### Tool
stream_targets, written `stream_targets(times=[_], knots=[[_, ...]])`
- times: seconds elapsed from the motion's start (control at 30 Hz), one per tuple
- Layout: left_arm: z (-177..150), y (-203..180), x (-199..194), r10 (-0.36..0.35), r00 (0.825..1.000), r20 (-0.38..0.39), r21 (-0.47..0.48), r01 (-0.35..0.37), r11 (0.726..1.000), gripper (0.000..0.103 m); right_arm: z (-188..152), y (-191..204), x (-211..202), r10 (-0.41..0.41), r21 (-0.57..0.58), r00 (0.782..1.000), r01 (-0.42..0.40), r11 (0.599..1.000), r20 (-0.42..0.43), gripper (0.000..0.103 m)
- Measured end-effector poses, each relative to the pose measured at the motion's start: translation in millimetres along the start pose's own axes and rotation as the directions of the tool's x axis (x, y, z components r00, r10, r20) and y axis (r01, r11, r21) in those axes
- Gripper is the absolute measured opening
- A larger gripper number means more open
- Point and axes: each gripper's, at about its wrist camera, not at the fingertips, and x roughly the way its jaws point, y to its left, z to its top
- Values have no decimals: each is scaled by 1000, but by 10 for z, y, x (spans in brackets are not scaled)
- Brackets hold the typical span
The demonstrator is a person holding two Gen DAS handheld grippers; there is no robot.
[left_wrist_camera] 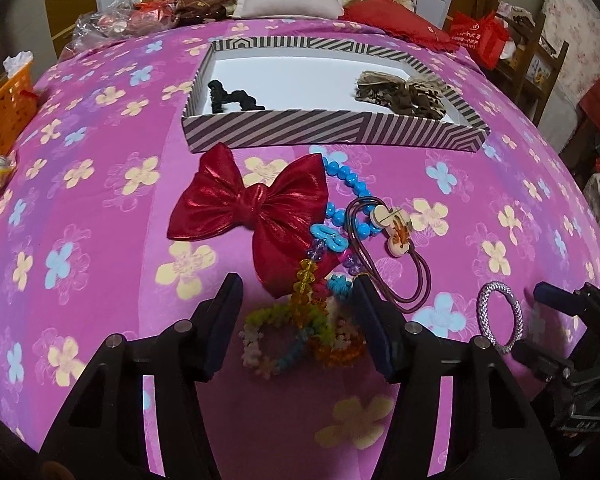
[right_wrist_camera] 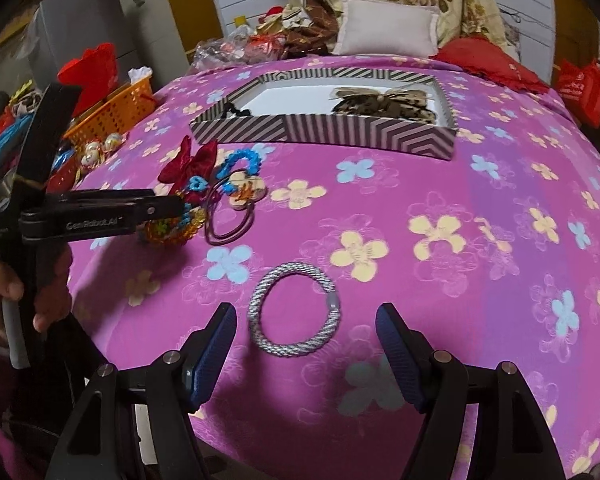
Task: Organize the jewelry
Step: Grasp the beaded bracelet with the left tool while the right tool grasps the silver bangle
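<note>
The left gripper [left_wrist_camera: 296,320] stands released around the tangled bead bracelets [left_wrist_camera: 300,332] at lower centre; clenching may drag the brown hair tie [left_wrist_camera: 384,264] along. The right gripper [right_wrist_camera: 306,344] is released over the silver bracelet [right_wrist_camera: 296,314].

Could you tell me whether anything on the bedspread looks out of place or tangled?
Yes: the red bow, blue beads and hair ties lie tangled in a heap outside the striped box; the silver bracelet lies apart.

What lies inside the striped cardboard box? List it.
Inside the striped cardboard box: a black scrunchie and a brown patterned fabric bow. The near wall hides a strip of its white floor.
</note>
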Motion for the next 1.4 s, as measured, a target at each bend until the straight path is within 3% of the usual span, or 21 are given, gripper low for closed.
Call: stream_targets(times=[0.2,0.47,0.77,0.83,1.07,1.33,1.4], knots=[[30,2,57,-24,1000,-13,-6,24,1000,41,12,26,1,-7,-6,999,7,1000,32,70],[49,16,79,-47,999,-13,-8,47,999,14,68,7,24,4,-7,1000,-4,1000,28,70],[115,105,-198,-98,995,35,-47,99,994,9,89,-9,69,6,-1,999,-6,1000,34,69],[125,115,-274,-100,994,49,-48,102,994,9,106,-23,63,8,-5,999,-8,1000,37,55],[198,146,-549,-136,986,98,-56,142,988,9,141,-31,183,-6,-43,1000,7,999,6,48],[268,163,-774,-153,979,135,-49,161,986,9,151,2,258,-75,-118,997,78,990,29,6],[283,183,-806,-159,978,139,-57,168,984,9,140,-11,242,-69,-110,997,73,991,33,6]])
